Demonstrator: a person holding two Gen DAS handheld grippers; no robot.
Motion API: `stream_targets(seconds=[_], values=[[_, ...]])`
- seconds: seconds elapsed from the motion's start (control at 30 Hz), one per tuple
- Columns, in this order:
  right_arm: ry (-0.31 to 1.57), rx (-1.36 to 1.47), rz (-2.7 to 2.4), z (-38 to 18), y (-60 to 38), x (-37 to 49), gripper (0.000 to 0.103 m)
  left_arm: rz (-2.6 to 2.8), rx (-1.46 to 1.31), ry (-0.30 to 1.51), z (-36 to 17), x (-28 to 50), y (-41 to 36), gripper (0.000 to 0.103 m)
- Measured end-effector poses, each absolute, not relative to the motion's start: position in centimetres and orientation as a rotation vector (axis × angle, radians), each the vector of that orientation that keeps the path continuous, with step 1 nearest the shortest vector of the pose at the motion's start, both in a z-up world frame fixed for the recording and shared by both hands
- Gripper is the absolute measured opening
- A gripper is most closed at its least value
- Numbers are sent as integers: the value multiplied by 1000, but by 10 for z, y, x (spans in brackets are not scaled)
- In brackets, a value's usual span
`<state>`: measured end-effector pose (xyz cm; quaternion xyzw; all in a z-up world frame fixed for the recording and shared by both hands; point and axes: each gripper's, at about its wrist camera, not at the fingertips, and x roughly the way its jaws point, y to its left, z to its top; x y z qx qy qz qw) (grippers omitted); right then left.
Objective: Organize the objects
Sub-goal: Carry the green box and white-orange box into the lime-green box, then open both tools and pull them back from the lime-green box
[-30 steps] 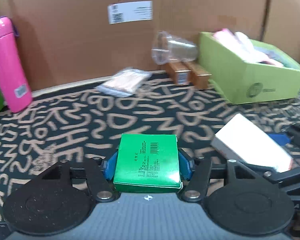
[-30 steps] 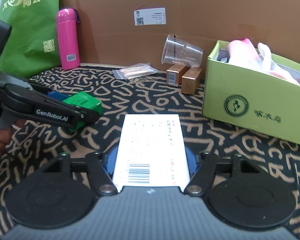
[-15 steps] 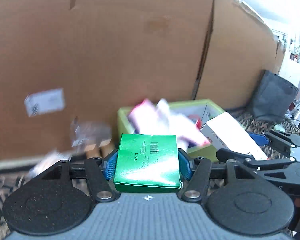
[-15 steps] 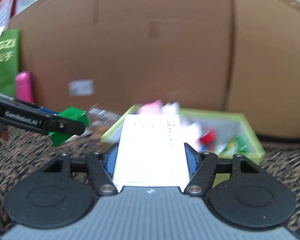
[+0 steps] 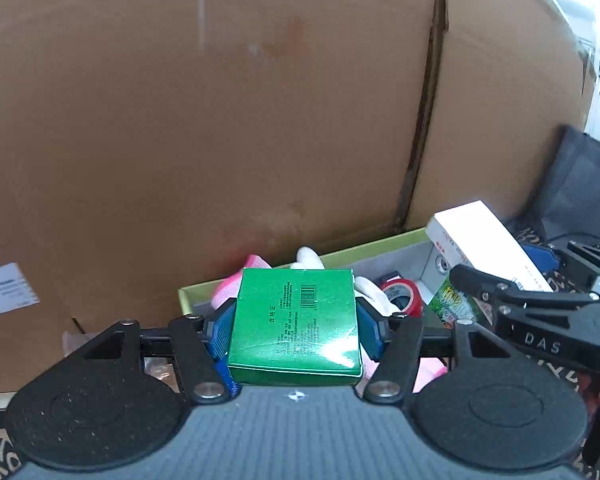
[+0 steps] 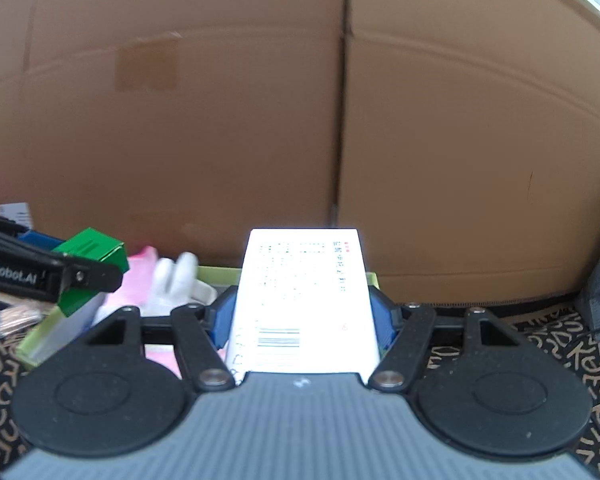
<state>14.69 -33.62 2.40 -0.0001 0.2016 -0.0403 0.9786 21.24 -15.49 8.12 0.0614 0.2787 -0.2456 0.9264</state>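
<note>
1. Left claw [image 5: 294,322] clamps the green box [image 5: 294,320] above the lime-green bin [image 5: 380,245]
2. Right claw [image 6: 302,312] clamps the white box [image 6: 304,300] over that bin
3. Cardboard wall [image 5: 220,120] behind; patterned cloth [image 6: 560,344] below

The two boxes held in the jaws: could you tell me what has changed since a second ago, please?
Both grippers have lifted off the patterned cloth and swung toward the lime-green bin. The left gripper now holds the green box over the bin's near end; the right gripper carries the white box in beside it. Nothing was let go: both jaws stay clamped on the same boxes, and the bin's contents look unchanged.
</note>
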Motion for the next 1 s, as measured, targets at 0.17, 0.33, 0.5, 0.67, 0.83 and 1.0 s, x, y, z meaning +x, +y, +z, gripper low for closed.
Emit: stream_targets(seconds=[0.17,0.33,0.5,0.67,0.83,1.0], values=[[441,-10,-54,6,-338,165,65,-490,163,589,62,226,-163,64],[513,-64,-37,-26,-331,182,69,-493,184,634,35,237,-169,80],[460,-67,-38,-14,-333,177,89,-471,173,611,36,231,-162,82],[363,-109,-69,7,-320,151,98,-476,33,559,57,209,-131,90],[297,-77,-18,20,-297,119,103,-471,-36,519,69,170,-97,98],[279,-58,50,28,-266,83,103,-410,-72,534,58,137,-64,98]])
